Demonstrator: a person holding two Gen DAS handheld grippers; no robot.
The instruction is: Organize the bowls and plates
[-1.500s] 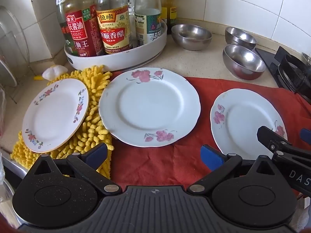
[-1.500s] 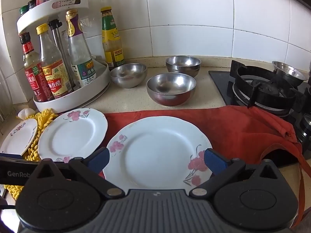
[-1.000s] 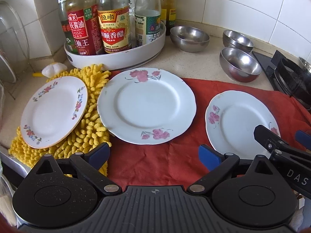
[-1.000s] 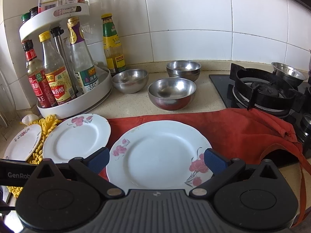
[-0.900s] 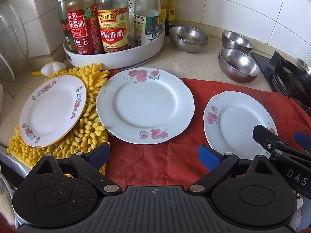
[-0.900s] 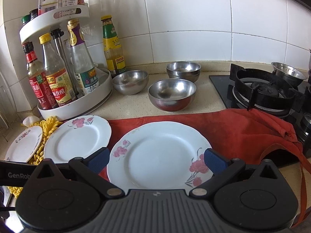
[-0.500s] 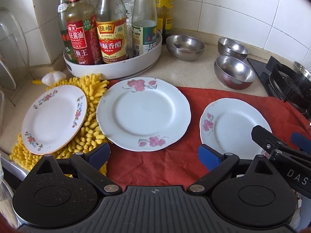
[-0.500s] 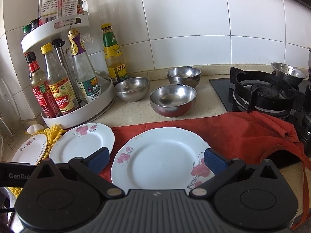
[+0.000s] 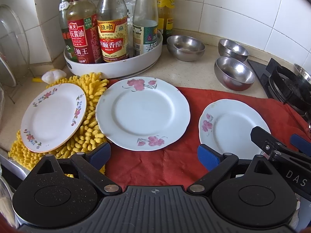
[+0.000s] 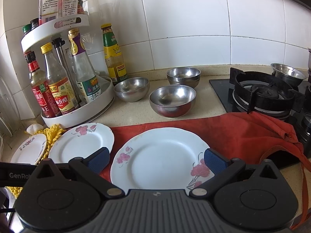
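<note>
Altogether three plates [image 9: 142, 112]; three bowls [image 9: 234, 72]

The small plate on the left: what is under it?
The small plate lies tilted on a yellow chenille cloth. What is beneath its middle is covered.

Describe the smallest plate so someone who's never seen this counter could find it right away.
Start at the white bottle carousel in the corner. Just in front lies a yellow shaggy mat, and the small plate rests on it. Unlike the two plates on the red cloth, it has tiny multicoloured flowers.
</note>
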